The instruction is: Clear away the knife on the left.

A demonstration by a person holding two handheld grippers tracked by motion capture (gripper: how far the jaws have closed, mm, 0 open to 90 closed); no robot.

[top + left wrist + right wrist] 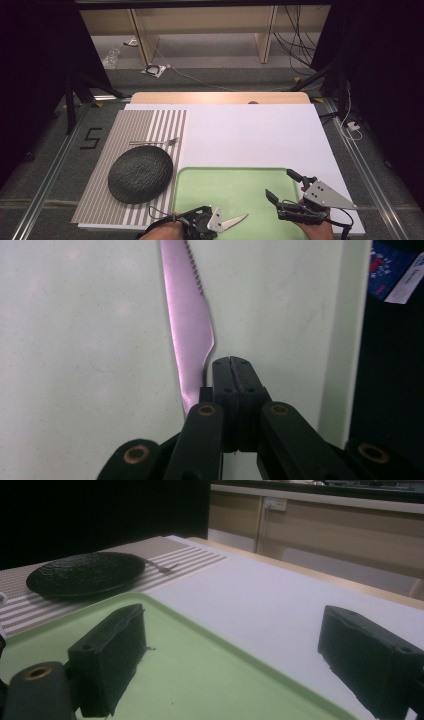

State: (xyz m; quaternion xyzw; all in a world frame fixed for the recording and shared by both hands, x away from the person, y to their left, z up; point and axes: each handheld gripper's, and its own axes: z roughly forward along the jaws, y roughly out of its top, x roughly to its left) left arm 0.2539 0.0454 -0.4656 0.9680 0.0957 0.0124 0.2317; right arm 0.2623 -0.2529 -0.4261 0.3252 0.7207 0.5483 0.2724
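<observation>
Left gripper (216, 223) is nearest the camera, at the near edge of the green tray (235, 172). Its jaws are pressed together and the knife (189, 325) sticks out past them. In the left gripper view the blade runs up the left side of the jaws, serrated edge toward them. Grip looks to be low on the blade or at the handle junction, offset to one side; can't tell how much metal is actually between the pads.

Right gripper (283, 187) sits to the right of the left one, over the tray's right part, jaws spread wide, nothing in them.

Likely step: carry the knife to the place setting. Black plate (140, 173) lies on the striped mat (100, 150) ahead-left of the left gripper, fork (155, 142) beyond the plate.

To do it well:
- Off-centre hold could let the knife pivot, so move slowly and keep the blade level.
- Lift clear of the tray rim before traversing.
- Lower flat beside the plate, not onto it, then release.
</observation>
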